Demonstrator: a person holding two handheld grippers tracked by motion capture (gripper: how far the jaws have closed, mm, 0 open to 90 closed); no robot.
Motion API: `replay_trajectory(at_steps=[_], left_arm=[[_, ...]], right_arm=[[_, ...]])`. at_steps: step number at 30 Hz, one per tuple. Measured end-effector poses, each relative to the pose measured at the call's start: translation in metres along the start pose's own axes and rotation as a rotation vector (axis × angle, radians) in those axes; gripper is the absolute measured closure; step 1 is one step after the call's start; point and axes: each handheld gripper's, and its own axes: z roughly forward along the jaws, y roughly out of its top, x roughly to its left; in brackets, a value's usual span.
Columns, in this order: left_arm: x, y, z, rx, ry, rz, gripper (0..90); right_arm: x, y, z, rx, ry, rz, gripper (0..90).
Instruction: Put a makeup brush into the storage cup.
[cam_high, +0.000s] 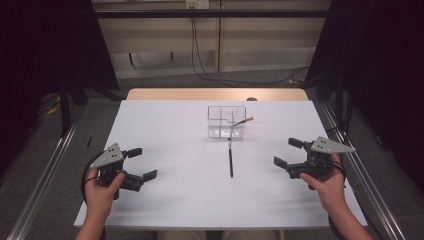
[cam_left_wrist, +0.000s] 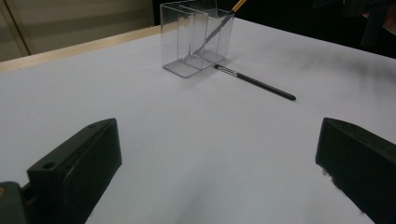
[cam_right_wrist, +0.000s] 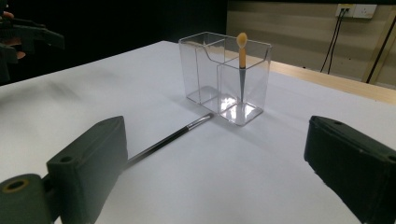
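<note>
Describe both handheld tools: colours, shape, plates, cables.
Both match: the left black two-jaw tool and the right black two-jaw tool each carry a grey three-cornered plate with small holes on top and blocky black jaws. A black cable loops by the left hand. Forearms are bare, no sleeves visible.

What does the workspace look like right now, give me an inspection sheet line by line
Surface: white table top, bare wooden strip along its far edge.
Job's things: clear plastic organizer with compartments; orange-handled brush stands tilted in one; black brush lies flat on the table in front of it.
Clutter: nothing seen.
Grippers: left gripper and right gripper both open, holding nothing, each held by a hand near the table's sides.
Cables: black cables hang from a wall socket to the floor.
Surroundings: dark curtains, metal rails beside the table.
</note>
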Motion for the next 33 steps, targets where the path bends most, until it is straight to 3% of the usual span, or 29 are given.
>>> replay_trajectory(at_steps=[33], left_arm=[[0.000,0.000,-0.002,-0.004,0.008,-0.002,0.2]], right_arm=[[0.009,-0.018,-0.014,0.028,-0.007,0.000,6.2]])
